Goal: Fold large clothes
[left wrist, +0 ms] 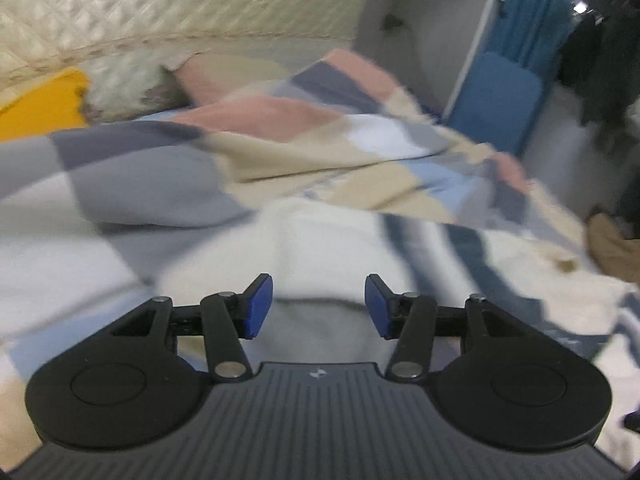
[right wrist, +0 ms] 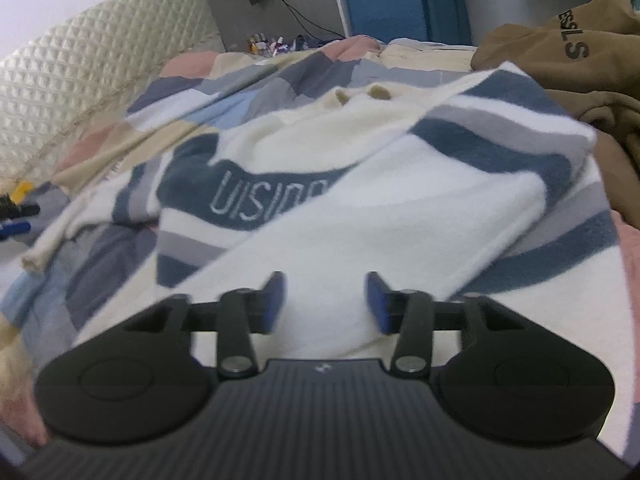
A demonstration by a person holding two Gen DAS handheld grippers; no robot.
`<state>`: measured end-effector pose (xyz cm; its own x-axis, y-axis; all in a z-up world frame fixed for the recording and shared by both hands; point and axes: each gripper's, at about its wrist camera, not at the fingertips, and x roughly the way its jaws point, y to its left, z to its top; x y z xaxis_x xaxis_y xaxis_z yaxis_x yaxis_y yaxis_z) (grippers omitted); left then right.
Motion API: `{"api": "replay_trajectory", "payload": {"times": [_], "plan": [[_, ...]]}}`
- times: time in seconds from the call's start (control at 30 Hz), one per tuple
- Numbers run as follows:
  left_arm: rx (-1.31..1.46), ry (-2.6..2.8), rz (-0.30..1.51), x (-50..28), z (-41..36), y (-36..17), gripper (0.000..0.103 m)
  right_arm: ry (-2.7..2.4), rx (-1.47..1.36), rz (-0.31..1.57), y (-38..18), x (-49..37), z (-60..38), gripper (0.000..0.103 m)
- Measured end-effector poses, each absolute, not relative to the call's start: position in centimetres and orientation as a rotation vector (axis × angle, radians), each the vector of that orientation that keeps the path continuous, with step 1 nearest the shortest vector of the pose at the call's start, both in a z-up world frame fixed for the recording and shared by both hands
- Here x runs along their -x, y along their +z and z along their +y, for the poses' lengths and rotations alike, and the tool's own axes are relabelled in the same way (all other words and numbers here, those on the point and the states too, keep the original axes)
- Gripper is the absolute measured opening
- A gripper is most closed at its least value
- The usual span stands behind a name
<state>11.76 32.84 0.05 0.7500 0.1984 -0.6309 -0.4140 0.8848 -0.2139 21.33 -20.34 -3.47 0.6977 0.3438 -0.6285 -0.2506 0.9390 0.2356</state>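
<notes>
A: How do the right fingers (right wrist: 325, 303) stand?

B: Parted, nothing between the blue pads. They hang just over the sweater (right wrist: 384, 216), above a folded-over white part of it.

A: And the left fingers (left wrist: 319, 306)?

B: Also apart and empty. The view is blurred, but pale knit of the sweater (left wrist: 344, 248) lies under and ahead of them, with a dark stripe to the right.

A: Where does the sweater sit?

B: Spread on the bed, on a patchwork quilt (right wrist: 224, 92) of pink, grey, blue and cream squares. From the right wrist its collar points away from the camera, a dark blue band with pale lettering crosses the chest, and the right side is folded in across the front, covering the end of the lettering. One sleeve trails off to the left along the quilt.

A: What lies around it?

B: A brown garment (right wrist: 568, 64) with dark letters is heaped at the sweater's right, touching its edge. A quilted cream headboard (right wrist: 96, 64) stands at the left. Behind the bed there is a blue panel (right wrist: 404, 0) against a grey wall. In the left view something yellow (left wrist: 44, 104) shows near the headboard.
</notes>
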Motion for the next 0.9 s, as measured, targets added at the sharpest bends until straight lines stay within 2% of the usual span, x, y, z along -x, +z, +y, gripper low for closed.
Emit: {"api": "replay_trajectory", "payload": {"times": [0.03, 0.2, 0.4, 0.47, 0.53, 0.57, 0.63, 0.77, 0.9], "plan": [[0.350, 0.352, 0.660, -11.8, 34.0, -0.3, 0.058, 0.340, -0.153, 0.723, -3.4, -21.4, -20.4, 0.076], [0.285, 0.324, 0.706, -12.9, 36.9, -1.8, 0.058, 0.376, -0.200, 0.749, -3.9, -22.0, -20.2, 0.075], [0.129, 0.292, 0.811, -15.5, 35.0, -4.5, 0.058, 0.377, -0.204, 0.775, -4.6, -22.7, -19.8, 0.075], [0.047, 0.328, 0.846, -16.1, 34.6, -5.8, 0.055, 0.378, -0.203, 0.773, -4.5, -22.8, -19.8, 0.075], [-0.002, 0.370, 0.849, -16.5, 34.3, -6.5, 0.035, 0.375, -0.192, 0.771, -4.8, -22.9, -19.8, 0.075], [-0.013, 0.396, 0.846, -16.4, 34.2, -6.5, 0.029, 0.370, -0.182, 0.773, -4.9, -23.0, -19.8, 0.075], [-0.013, 0.401, 0.833, -16.2, 34.0, -6.1, 0.007, 0.362, -0.175, 0.776, -5.1, -23.2, -19.9, 0.075], [0.078, 0.409, 0.786, -16.0, 33.6, -3.6, 0.006, 0.352, -0.160, 0.765, -4.9, -23.1, -19.6, 0.075], [0.108, 0.350, 0.710, -16.0, 30.6, 1.0, 0.006, 0.337, -0.085, 0.750, -5.1, -22.5, -19.2, 0.075]]}}
